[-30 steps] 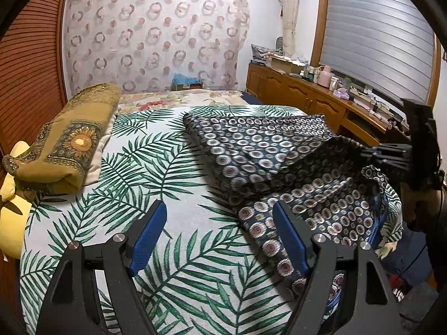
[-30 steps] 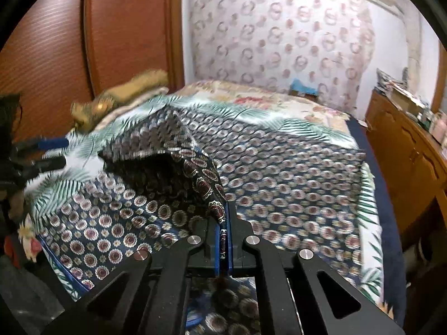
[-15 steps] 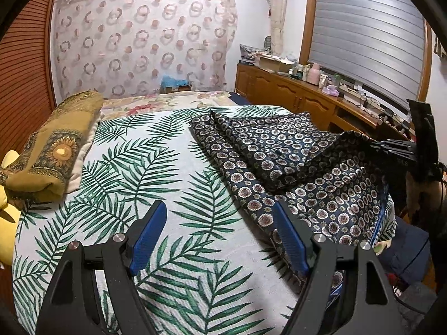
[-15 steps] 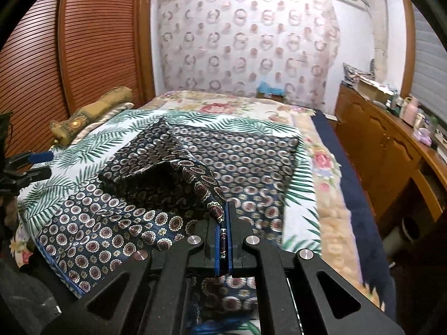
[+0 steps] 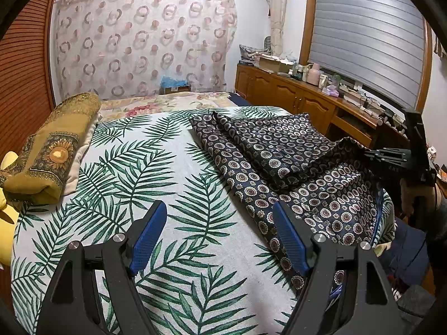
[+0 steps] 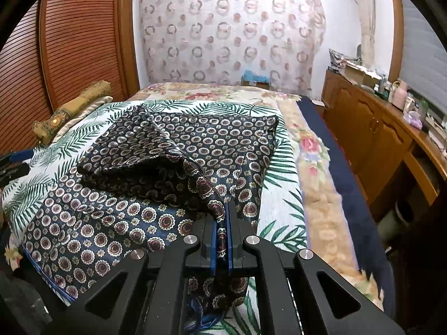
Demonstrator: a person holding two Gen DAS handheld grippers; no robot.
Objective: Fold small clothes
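The left gripper points downward with its blue-padded jaws spread wide and nothing between them, while the right gripper is clamped tight, its pads pinching a fold of cloth.

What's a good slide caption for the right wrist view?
Right gripper shut on a raised fold of the dark patterned cloth, which lies half folded on the palm-leaf bedspread.
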